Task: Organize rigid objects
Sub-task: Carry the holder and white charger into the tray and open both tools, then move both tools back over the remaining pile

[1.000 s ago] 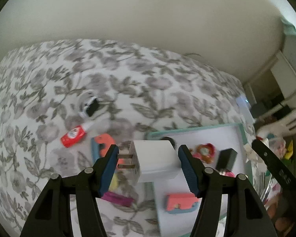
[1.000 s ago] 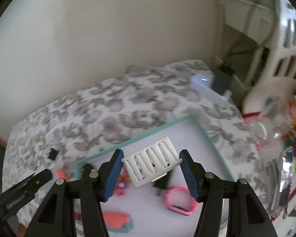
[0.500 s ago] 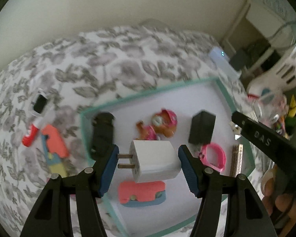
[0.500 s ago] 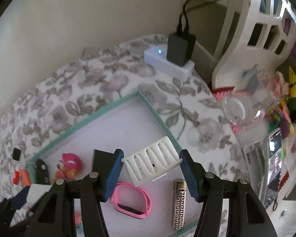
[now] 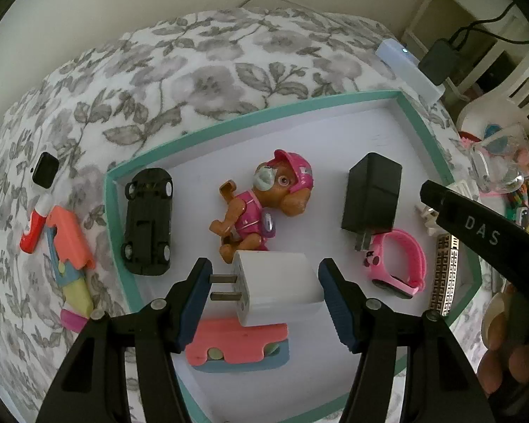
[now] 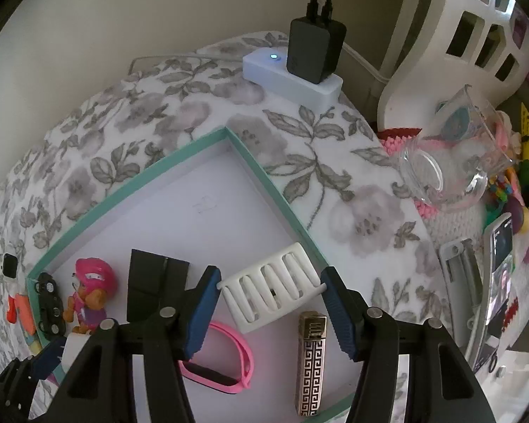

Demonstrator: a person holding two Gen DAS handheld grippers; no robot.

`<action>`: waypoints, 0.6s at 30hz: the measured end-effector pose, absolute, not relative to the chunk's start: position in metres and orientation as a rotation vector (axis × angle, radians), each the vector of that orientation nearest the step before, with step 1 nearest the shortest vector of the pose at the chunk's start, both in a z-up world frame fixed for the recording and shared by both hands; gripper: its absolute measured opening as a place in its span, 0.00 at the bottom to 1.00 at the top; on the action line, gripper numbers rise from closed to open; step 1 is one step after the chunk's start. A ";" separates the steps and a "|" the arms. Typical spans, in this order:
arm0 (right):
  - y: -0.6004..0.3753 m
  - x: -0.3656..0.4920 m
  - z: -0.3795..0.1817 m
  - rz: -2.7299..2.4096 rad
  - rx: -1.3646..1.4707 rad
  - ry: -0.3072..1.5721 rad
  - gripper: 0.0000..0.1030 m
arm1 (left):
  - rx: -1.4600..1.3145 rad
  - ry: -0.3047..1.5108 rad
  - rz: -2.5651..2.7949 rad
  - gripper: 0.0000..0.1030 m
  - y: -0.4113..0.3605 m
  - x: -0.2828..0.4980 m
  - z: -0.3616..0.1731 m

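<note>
Left gripper (image 5: 262, 287) clamps white charger (image 5: 278, 287), right gripper (image 6: 269, 301) clamps white slotted clip (image 6: 269, 290); both over tray (image 5: 299, 111). Next: lower into free spots, release.

Matt floral cloth (image 5: 201, 81), glossy white plastic charger (image 5: 278, 287), smooth matt tray floor (image 6: 201, 211), clear glossy cup (image 6: 451, 169)

white charger (image 5: 278, 287), slotted white piece (image 6: 269, 290), both held
</note>
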State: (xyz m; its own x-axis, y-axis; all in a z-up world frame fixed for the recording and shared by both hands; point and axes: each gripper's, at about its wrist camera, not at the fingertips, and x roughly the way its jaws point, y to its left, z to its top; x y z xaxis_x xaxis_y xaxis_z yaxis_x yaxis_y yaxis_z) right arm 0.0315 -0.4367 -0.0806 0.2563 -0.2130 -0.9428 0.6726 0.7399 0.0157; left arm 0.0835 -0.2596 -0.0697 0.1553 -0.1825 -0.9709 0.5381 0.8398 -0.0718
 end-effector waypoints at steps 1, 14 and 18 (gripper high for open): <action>-0.437 0.031 -0.081 -0.633 0.466 1.167 0.60 | 0.323 1.323 -0.526 0.62 -0.260 0.083 -0.070; -0.433 0.033 -0.064 -0.643 0.417 1.126 0.80 | 0.319 1.275 -0.506 0.88 -0.254 0.091 -0.053; -0.430 0.034 -0.055 -0.623 0.424 1.094 0.81 | 0.324 1.237 -0.474 0.89 -0.245 0.095 -0.044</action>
State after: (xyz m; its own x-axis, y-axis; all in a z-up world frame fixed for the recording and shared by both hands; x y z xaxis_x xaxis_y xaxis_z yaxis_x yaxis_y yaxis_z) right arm 0.0339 -0.4305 -0.0549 0.3177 -0.2558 -0.9131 0.6551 0.7554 0.0164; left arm 0.0952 -0.2452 -0.0435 0.2500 -0.1691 -0.9534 0.5112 0.8592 -0.0183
